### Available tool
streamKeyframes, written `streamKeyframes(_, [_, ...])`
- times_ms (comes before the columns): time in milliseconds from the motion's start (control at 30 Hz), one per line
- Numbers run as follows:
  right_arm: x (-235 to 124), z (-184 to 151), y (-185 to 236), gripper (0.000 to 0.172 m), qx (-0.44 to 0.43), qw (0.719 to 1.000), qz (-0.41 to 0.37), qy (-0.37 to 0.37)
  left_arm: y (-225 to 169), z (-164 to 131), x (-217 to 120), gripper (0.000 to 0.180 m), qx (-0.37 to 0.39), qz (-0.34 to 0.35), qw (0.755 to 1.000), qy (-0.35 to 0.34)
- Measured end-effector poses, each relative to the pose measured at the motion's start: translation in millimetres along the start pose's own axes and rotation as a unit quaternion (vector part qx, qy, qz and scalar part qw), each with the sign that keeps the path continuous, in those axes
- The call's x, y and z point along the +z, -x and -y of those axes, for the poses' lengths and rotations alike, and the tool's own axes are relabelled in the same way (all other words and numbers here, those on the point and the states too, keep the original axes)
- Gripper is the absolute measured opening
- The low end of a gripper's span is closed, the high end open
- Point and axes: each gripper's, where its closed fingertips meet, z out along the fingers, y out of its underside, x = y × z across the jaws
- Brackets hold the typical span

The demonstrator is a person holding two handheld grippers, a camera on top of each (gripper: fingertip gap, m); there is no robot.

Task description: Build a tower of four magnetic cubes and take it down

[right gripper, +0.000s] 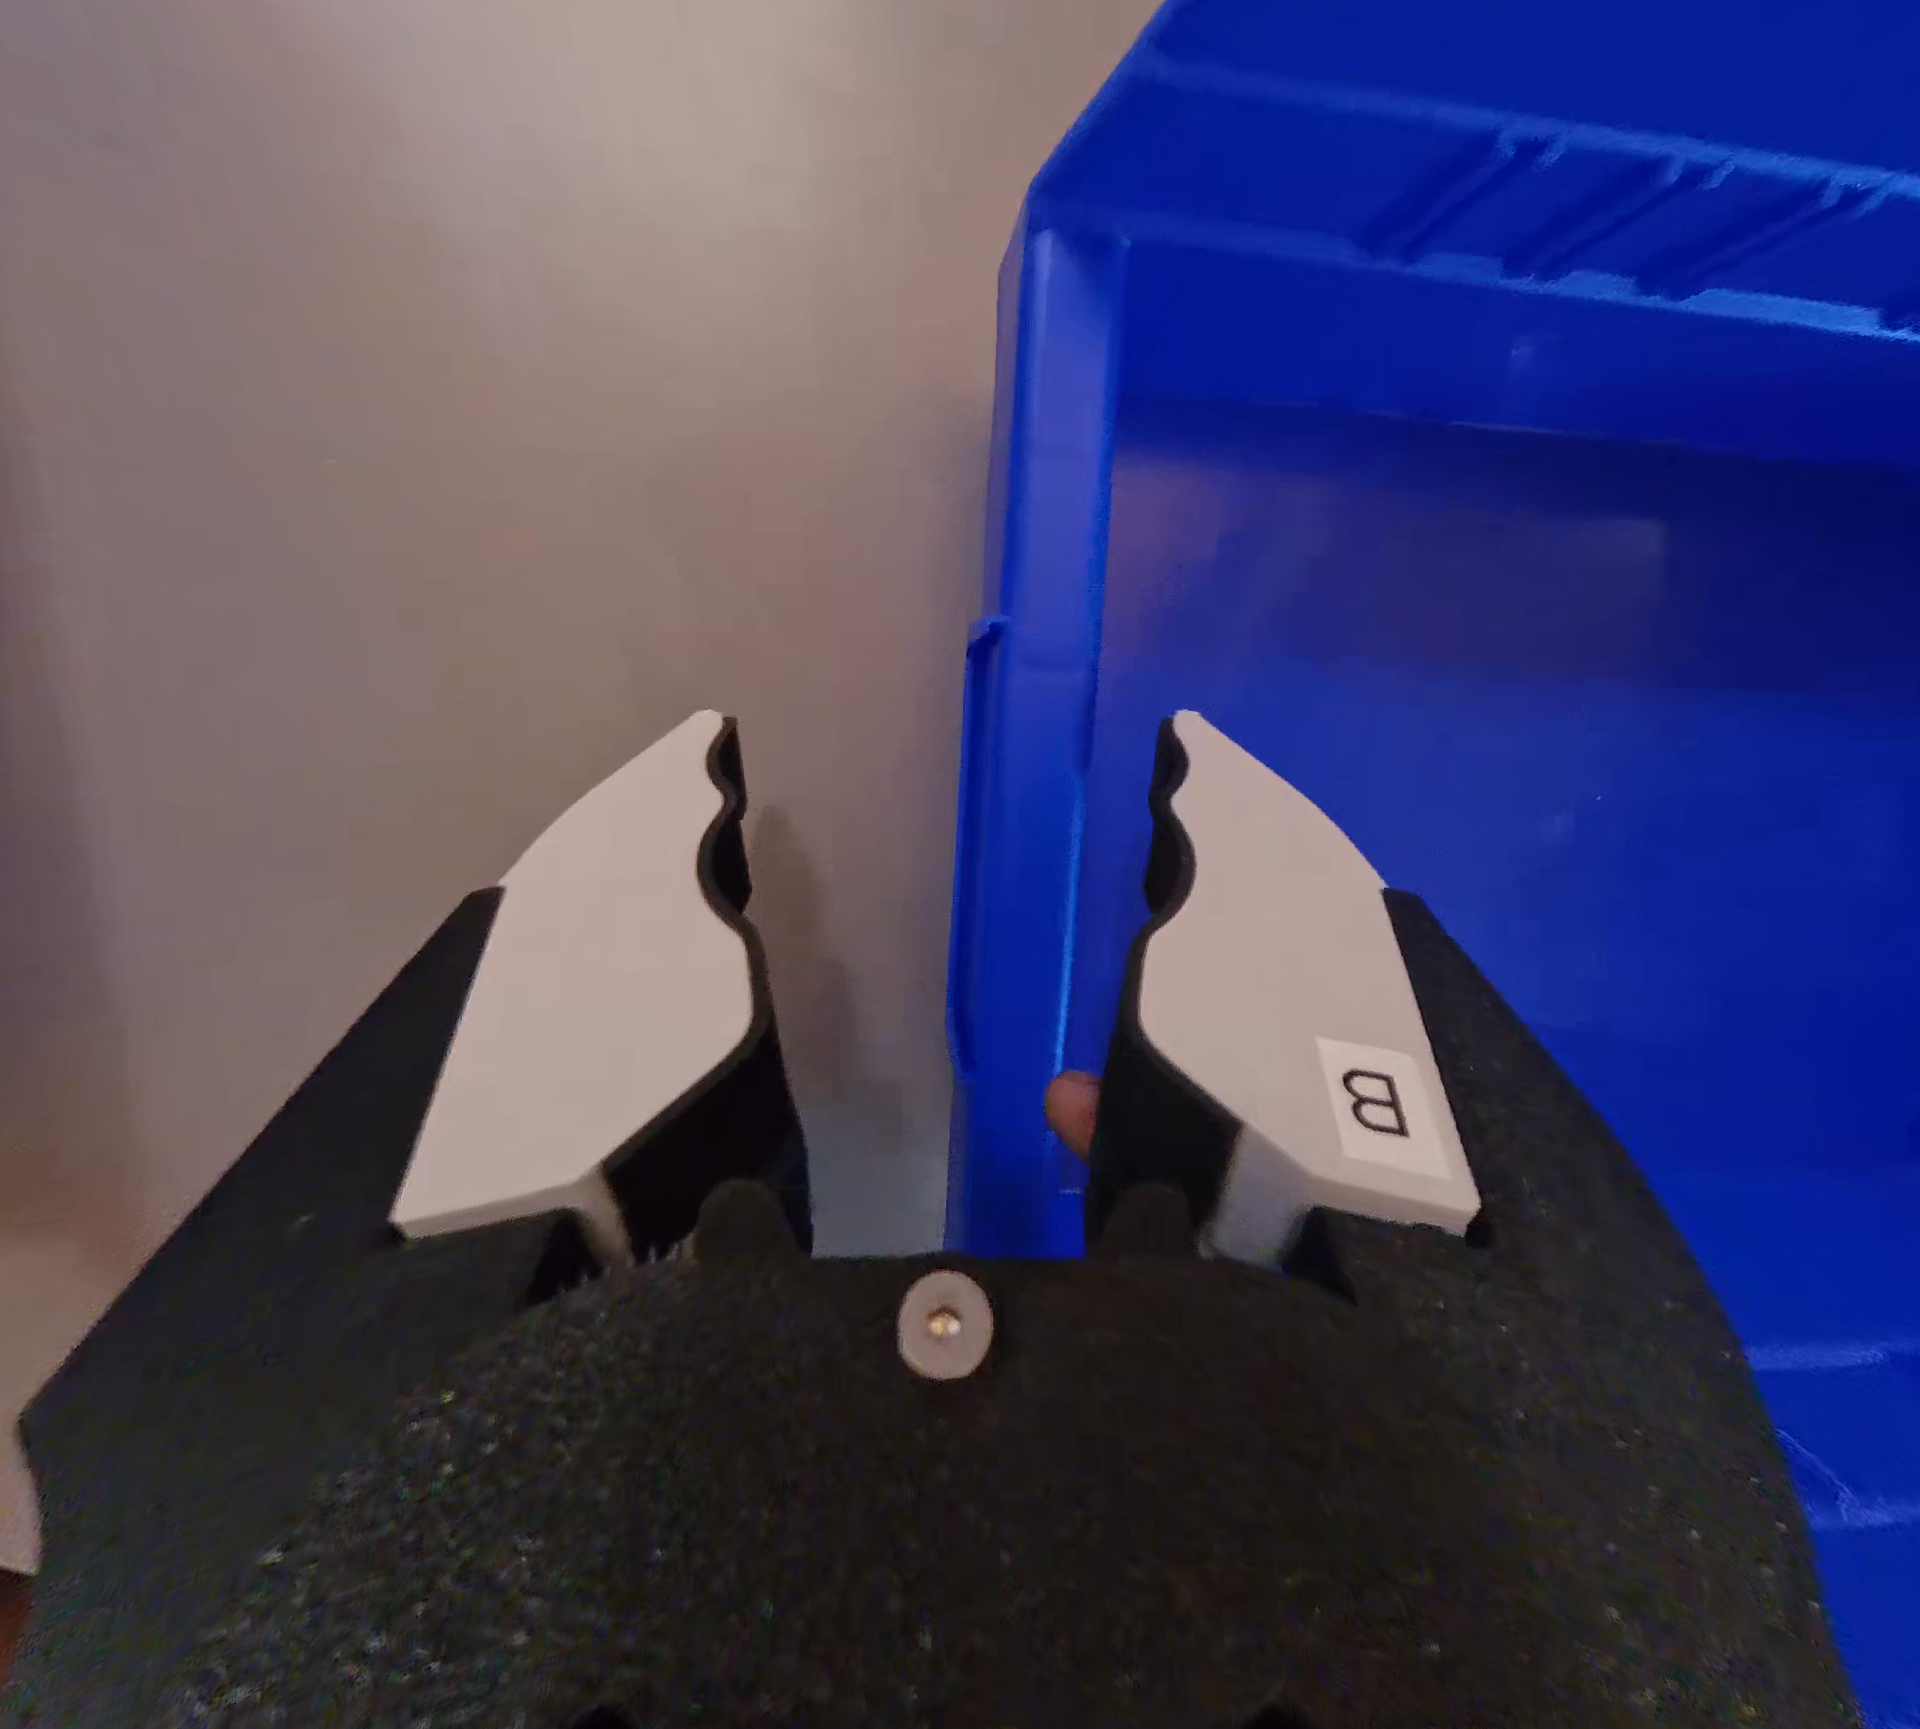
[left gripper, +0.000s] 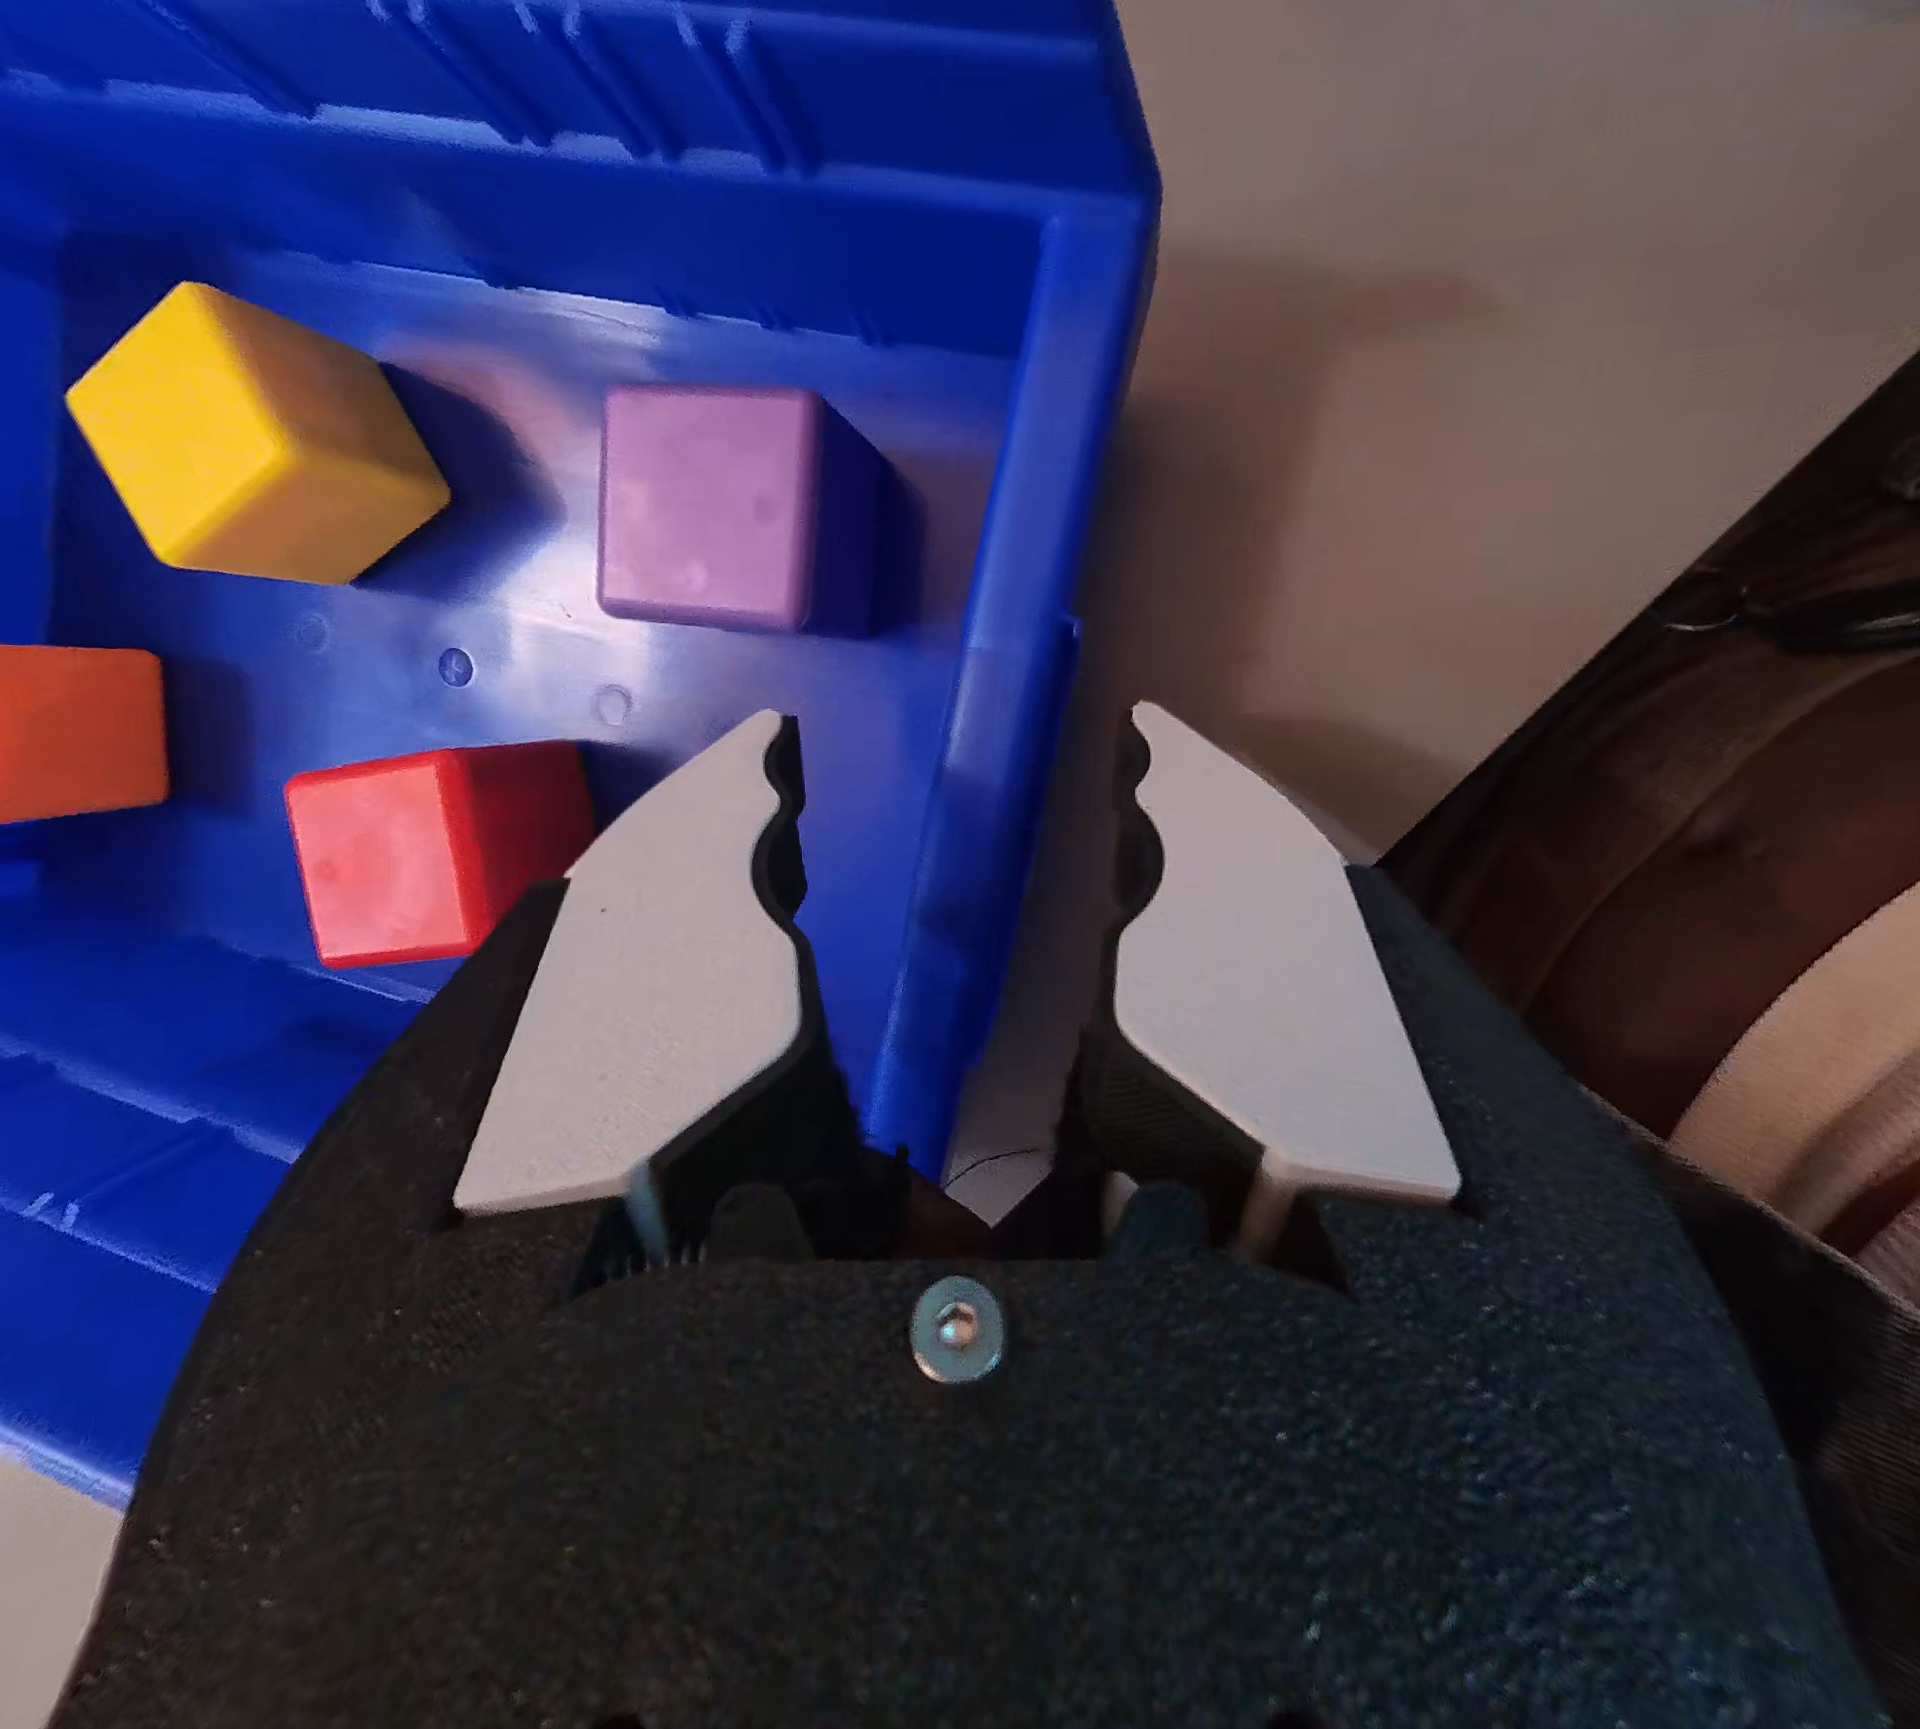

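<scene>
A blue plastic bin (left gripper: 1091,391) holds a yellow cube (left gripper: 255,432), a purple cube (left gripper: 707,500), an orange cube (left gripper: 78,729) at the left edge and a red cube (left gripper: 384,853), all lying apart on its floor. My left gripper (left gripper: 958,718) is open and straddles the bin's right wall, one finger inside and one outside, with its pads clear of the wall. In the right wrist view my right gripper (right gripper: 948,721) is open and straddles the bin's (right gripper: 1049,536) left wall, with a wide gap at its outer pad. No cubes show in that view.
The bin stands on a beige table (left gripper: 1455,173), which also shows in the right wrist view (right gripper: 416,329). A dark brown piece of furniture (left gripper: 1662,848) lies past the table's right edge. The bin's inner walls carry ribbed slots (left gripper: 582,69). My right fingertips sit around 25 centimetres from my left ones.
</scene>
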Motion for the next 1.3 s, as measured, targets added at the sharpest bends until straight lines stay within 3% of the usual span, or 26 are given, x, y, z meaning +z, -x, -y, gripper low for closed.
streamKeyframes(233, [5,-5,2,0.064,-0.015,0.999,-0.001,0.03,-12,-7,9,0.046,0.027,-0.018,0.998,0.057])
streamKeyframes(300, [5,-7,-3,0.054,-0.025,0.999,-0.011,0.037,-9,-9,13,0.028,0.037,-0.009,0.997,0.066])
streamKeyframes(367, [3,-11,-10,0.027,-0.041,0.998,-0.025,0.042,-7,-11,12,0.025,0.046,-0.011,0.997,0.062])
streamKeyframes(400, [1,-14,-9,0.025,-0.046,0.998,-0.017,0.044,-7,-13,11,0.025,0.05,-0.016,0.997,0.062])
streamKeyframes(567, [-9,-33,-3,0.025,-0.126,0.991,0.01,0.034,-2,-27,5,0.024,0.077,-0.031,0.994,0.065])
streamKeyframes(733, [-30,-78,-4,0.025,-0.225,0.973,0.025,0.037,24,-59,-6,0.027,0.08,-0.018,0.993,0.082])
streamKeyframes(967, [-57,-141,-33,0.027,-0.345,0.938,0.012,0.019,58,-86,-13,0.029,0.07,-0.011,0.995,0.068])
streamKeyframes(1300, [-79,-207,-87,0.028,-0.435,0.899,0.017,0.042,99,-120,-21,0.029,0.091,-0.036,0.993,0.07])
